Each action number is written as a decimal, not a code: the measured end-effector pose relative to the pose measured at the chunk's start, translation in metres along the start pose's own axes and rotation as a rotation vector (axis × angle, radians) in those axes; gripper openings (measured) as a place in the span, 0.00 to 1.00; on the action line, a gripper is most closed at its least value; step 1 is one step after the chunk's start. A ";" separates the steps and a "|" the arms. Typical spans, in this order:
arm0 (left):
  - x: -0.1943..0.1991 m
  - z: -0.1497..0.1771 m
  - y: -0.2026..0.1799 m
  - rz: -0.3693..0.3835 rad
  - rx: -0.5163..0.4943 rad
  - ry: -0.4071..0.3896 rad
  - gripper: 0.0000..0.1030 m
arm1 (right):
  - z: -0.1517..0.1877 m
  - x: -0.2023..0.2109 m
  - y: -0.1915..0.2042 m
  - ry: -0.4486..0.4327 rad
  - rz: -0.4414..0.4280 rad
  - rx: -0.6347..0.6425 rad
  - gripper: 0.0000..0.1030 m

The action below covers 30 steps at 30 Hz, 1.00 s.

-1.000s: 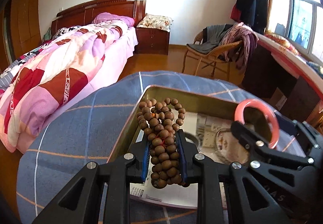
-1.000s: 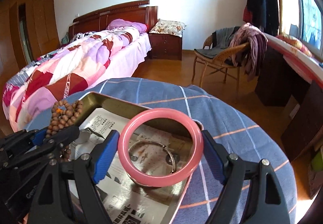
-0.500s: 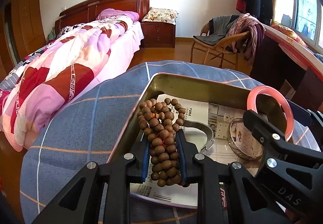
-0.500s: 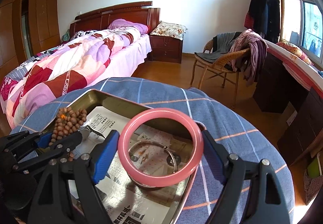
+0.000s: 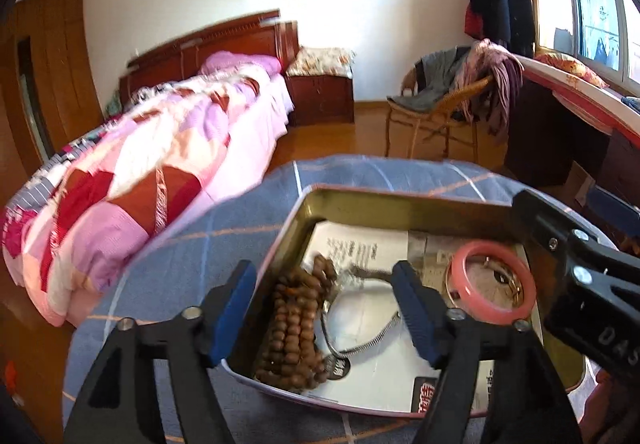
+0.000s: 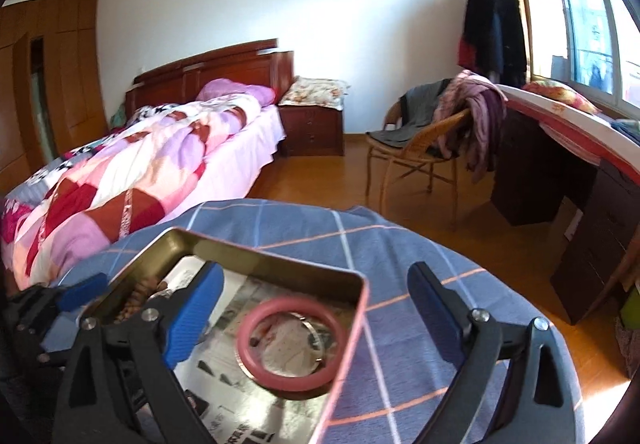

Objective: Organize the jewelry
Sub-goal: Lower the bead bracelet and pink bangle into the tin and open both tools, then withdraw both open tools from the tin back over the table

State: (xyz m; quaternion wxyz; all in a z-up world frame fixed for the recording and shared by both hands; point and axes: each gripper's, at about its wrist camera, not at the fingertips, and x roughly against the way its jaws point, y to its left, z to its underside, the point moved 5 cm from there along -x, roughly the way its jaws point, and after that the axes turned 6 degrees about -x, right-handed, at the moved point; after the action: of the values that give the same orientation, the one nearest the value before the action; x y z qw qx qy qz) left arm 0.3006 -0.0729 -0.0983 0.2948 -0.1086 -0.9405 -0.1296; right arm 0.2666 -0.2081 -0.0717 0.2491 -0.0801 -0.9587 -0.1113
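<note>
Now both were free; the left gripper (image 5: 324,308) had just been opening, its jaws wide and empty over the bead bracelet (image 5: 294,328) lying slack in the tin tray (image 5: 400,204); the right gripper (image 6: 316,308) had just spread too, the pink bangle (image 6: 290,348) flat below; beads looked limp, best pinched mid-bunch; the bangle looked stiff, slippery, breakable, best taken across its rim.
</note>
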 end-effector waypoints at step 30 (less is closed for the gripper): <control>0.115 0.095 0.067 -0.068 0.168 0.068 0.70 | 0.041 0.074 -0.048 0.048 0.122 -0.157 0.93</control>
State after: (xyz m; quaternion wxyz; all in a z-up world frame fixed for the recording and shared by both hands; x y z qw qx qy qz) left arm 0.1770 0.0338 -0.0950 0.3301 -0.0470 -0.9406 -0.0638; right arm 0.1738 -0.2363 -0.0783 0.2714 -0.1550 -0.9341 -0.1727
